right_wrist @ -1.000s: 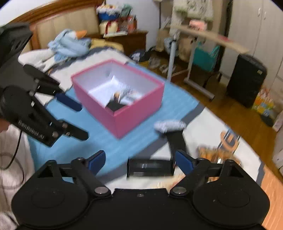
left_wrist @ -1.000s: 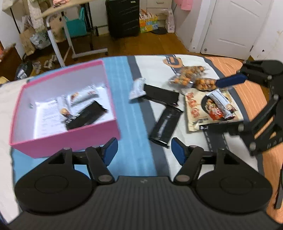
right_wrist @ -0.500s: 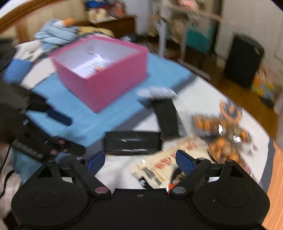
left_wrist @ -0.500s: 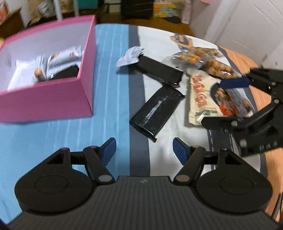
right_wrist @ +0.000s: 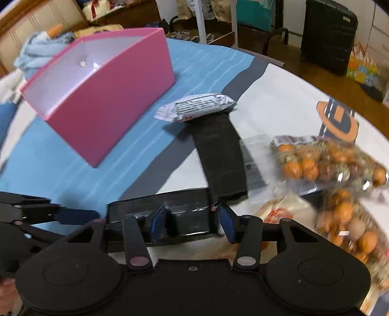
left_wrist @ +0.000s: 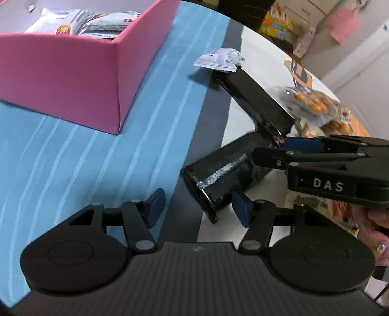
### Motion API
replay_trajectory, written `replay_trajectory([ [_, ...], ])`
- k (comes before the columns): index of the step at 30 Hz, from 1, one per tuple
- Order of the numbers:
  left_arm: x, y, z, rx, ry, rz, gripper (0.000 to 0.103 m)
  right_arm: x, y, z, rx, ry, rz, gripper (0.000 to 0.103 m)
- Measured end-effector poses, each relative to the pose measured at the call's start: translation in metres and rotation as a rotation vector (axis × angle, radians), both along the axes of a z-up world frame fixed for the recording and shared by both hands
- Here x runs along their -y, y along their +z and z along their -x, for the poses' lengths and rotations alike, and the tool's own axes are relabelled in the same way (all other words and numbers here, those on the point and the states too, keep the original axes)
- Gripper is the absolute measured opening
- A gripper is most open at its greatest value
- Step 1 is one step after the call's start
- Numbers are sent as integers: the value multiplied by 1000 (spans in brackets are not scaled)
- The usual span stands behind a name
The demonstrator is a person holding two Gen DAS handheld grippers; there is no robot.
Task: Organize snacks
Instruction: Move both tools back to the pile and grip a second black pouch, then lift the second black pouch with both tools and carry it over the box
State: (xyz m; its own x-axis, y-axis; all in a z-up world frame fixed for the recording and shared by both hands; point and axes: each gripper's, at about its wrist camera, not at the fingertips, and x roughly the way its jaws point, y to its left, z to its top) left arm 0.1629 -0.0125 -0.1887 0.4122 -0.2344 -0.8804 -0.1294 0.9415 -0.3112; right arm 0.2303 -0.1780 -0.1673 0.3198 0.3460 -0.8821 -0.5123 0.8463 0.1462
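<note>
Right wrist: two black packets (right_wrist: 170,214), one pink box (right_wrist: 116,116)

My right gripper (left_wrist: 287,155) covers the far end of the near black packet (left_wrist: 226,177) in the left wrist view, so I cannot tell there whether my pads press it. In my right wrist view my own fingers (right_wrist: 158,222) hide that packet's near edge. The pink box (left_wrist: 73,70) is cut off by the top and left edges of the left wrist view; the wrappers (left_wrist: 80,21) inside show only in part. The bags of orange snack balls (right_wrist: 325,162) are blurred, their print unreadable. The hand (left_wrist: 374,233) on my right gripper is cut off at the edge.
</note>
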Motion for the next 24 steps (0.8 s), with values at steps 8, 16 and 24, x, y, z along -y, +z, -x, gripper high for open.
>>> replay_trajectory([
  [8, -4, -6, 3, 40, 21, 83, 32, -2, -9, -17, -106, 25, 5, 57],
  [16, -2, 1, 7, 44, -12, 65, 30, -1, -2, -6, -108, 10, -25, 37],
  [24, -5, 24, 23, 24, -106, 41, 36, 4, 26, 31, -53, -15, -51, 27],
])
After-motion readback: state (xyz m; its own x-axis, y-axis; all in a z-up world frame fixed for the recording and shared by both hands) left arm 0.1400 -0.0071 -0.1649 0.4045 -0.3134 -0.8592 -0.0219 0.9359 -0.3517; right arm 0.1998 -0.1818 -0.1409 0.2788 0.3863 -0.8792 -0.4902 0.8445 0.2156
